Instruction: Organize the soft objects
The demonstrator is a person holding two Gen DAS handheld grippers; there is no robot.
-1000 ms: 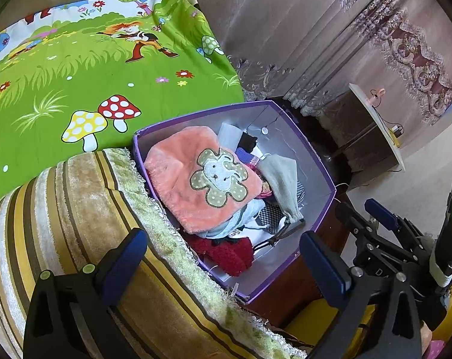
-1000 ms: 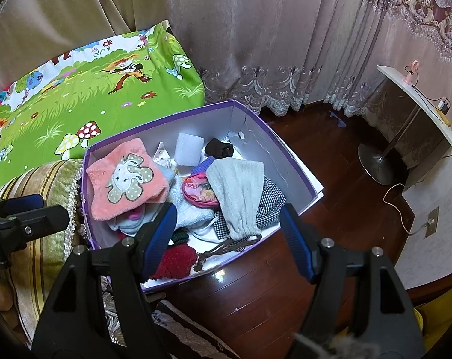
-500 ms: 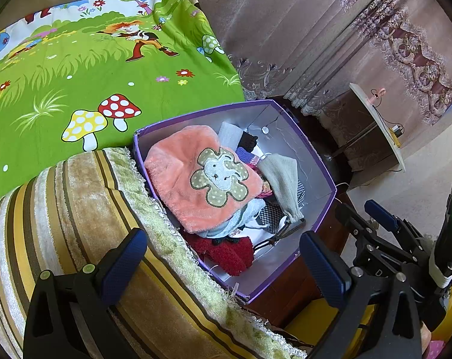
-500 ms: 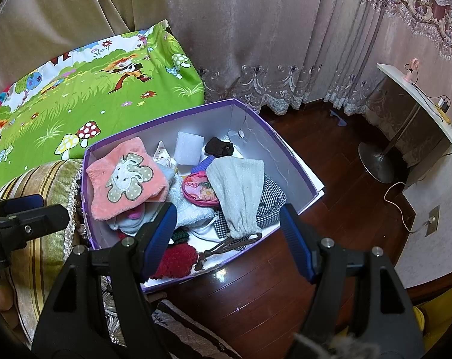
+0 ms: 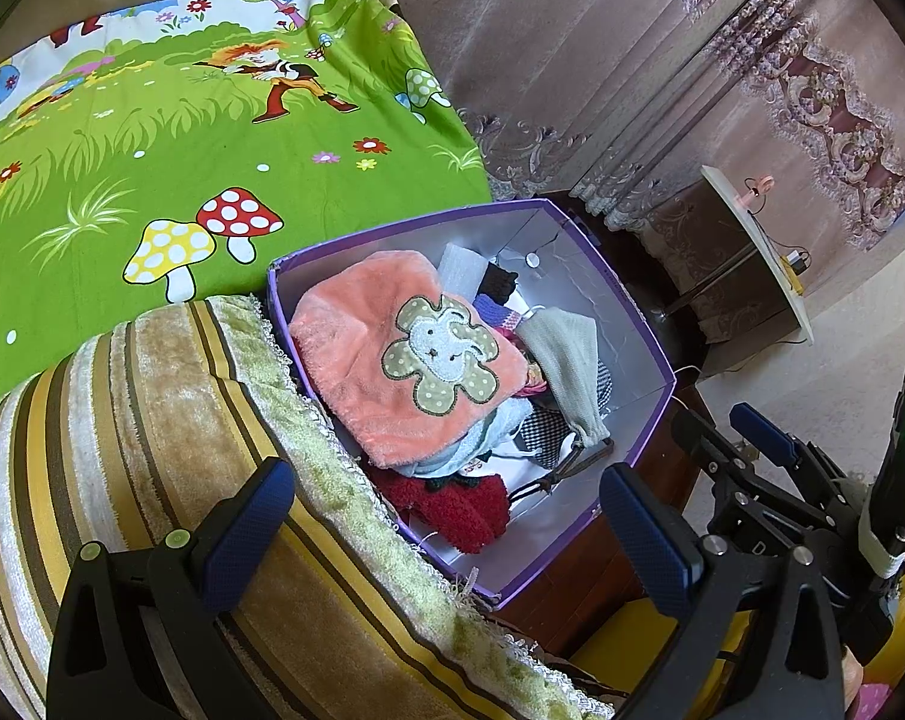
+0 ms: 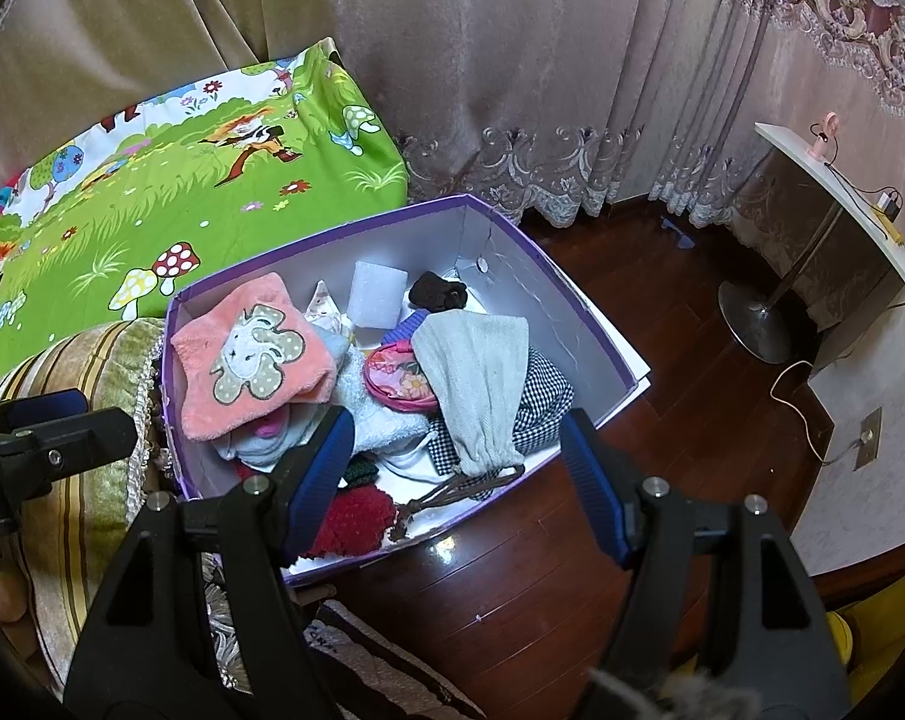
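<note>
- The green cartoon-print bedsheet [image 5: 170,144] lies flat beside the box, with nothing on the part in view.
- The striped cushion [image 5: 152,420] rests against the box's near-left wall.
- The purple-rimmed cardboard box [image 6: 578,324] stands on the dark wood floor [image 6: 662,420] and holds all the soft things in a loose heap.
- On top lie a pink plush cloth with a flower-bunny patch [image 6: 251,354] and a grey drawstring pouch [image 6: 476,378]; a red knitted piece [image 6: 353,519] sits at the near end and a small black bundle [image 6: 437,291] at the far end.
- The left gripper [image 5: 446,525] and right gripper [image 6: 455,480] both hover above the box, jaws spread wide and gripping nothing.
- The heap could be waiting for sorting or be freshly gathered; the pictures do not settle which.
</note>
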